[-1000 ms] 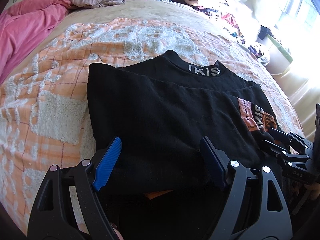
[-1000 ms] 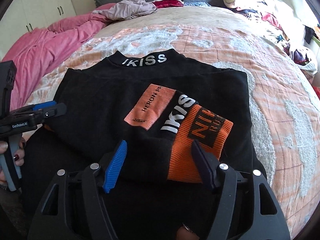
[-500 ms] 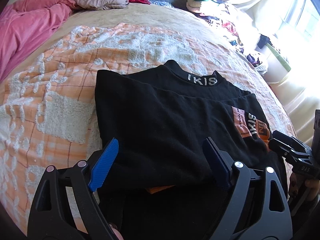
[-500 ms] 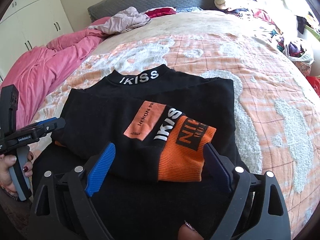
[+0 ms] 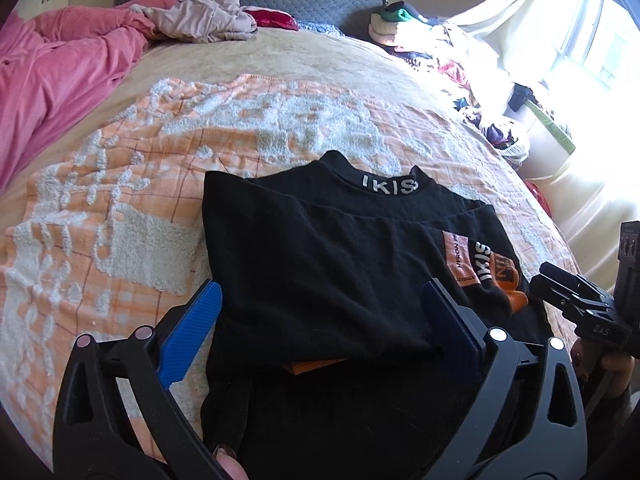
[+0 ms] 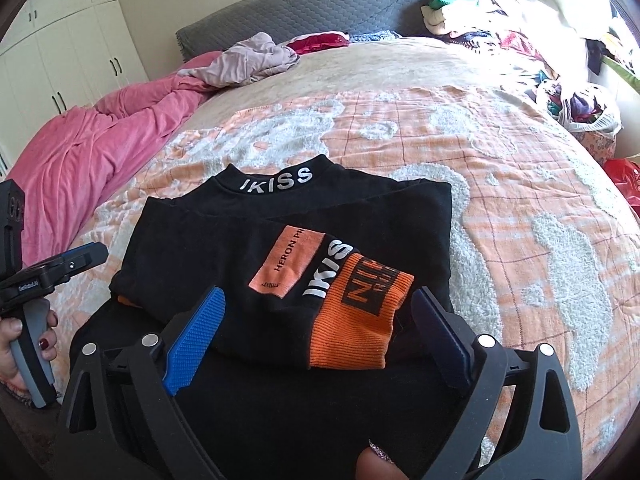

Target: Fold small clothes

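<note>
A black sweater (image 5: 332, 264) with "IKISS" on its collar lies on the orange-and-white bedspread (image 5: 120, 208), its sleeves folded across the chest. In the right wrist view the sweater (image 6: 224, 248) shows an orange cuff (image 6: 360, 320) on top, near me. My left gripper (image 5: 320, 292) hovers over the sweater's near left part, jaws opening wide, pads clear of the cloth. My right gripper (image 6: 318, 296) hangs above the orange cuff, jaws likewise opening, gripping nothing. Each gripper shows in the other's view: the right gripper (image 5: 560, 284) at the edge, the left gripper (image 6: 80, 256) in a hand.
A pink blanket (image 6: 100, 148) is bunched along the bed's left side. Crumpled clothes (image 6: 256, 60) lie by the grey headboard (image 6: 304, 12). A heap of laundry (image 6: 500, 28) and a white bag (image 6: 588, 108) sit at the right. White wardrobes (image 6: 60, 40) stand behind.
Both grippers have drawn back and upward from the sweater while their jaws spread wider. The sweater stays where it lay.
</note>
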Available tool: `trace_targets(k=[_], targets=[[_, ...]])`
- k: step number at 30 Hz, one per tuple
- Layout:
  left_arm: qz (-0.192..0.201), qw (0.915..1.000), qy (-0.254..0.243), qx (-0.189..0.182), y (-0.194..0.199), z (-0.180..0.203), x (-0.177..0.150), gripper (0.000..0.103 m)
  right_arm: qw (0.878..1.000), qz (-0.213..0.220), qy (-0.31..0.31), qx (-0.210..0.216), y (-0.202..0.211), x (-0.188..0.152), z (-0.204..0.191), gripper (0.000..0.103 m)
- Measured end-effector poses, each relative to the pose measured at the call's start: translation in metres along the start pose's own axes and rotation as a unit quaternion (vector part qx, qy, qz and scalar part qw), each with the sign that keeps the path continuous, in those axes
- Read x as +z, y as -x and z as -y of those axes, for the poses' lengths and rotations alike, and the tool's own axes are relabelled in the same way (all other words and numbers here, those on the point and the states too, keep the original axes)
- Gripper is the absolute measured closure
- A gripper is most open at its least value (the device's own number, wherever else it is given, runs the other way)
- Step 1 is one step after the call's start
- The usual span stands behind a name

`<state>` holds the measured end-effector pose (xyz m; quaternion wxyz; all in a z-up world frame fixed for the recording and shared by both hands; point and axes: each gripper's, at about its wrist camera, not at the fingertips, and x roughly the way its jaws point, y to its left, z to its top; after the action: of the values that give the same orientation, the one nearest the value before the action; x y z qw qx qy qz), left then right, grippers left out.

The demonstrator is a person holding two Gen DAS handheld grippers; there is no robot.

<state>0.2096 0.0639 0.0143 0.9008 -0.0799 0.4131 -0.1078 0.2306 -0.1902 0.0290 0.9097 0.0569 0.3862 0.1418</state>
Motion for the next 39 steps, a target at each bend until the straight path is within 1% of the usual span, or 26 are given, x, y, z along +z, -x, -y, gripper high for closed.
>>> trace_targets(k=[12, 17, 22, 27, 33, 34, 39], targets=[[0.010, 0.9999, -0.003, -0.006, 0.014, 0.004, -0.001, 0.010, 1.000, 0.024, -0.020, 0.003, 0.019, -0.006, 0.006, 0.009], [0.012, 0.9999, -0.001, -0.006, 0.020, 0.004, -0.004, 0.010, 0.999, 0.042, -0.017, -0.002, 0.033, -0.008, 0.006, 0.009], [0.016, 0.9998, 0.003, -0.005, 0.030, 0.001, -0.010, 0.010, 0.998, 0.058, -0.018, -0.002, 0.046, -0.012, 0.004, 0.009], [0.029, 0.9996, 0.003, 0.000, 0.045, 0.002, -0.014, 0.010, 0.998, 0.067, -0.020, -0.001, 0.055, -0.016, 0.002, 0.009], [0.043, 0.9991, 0.002, 0.000, 0.061, 0.005, -0.023, 0.010, 0.997, 0.074, -0.026, 0.003, 0.064, -0.024, 0.000, 0.009], [0.044, 0.9990, 0.003, -0.001, 0.063, 0.006, -0.026, 0.010, 0.997, 0.075, -0.028, 0.003, 0.066, -0.025, 0.000, 0.005], [0.037, 0.9992, 0.008, -0.007, 0.063, 0.008, -0.039, 0.010, 0.996, 0.081, -0.027, 0.000, 0.074, -0.032, -0.003, 0.005]])
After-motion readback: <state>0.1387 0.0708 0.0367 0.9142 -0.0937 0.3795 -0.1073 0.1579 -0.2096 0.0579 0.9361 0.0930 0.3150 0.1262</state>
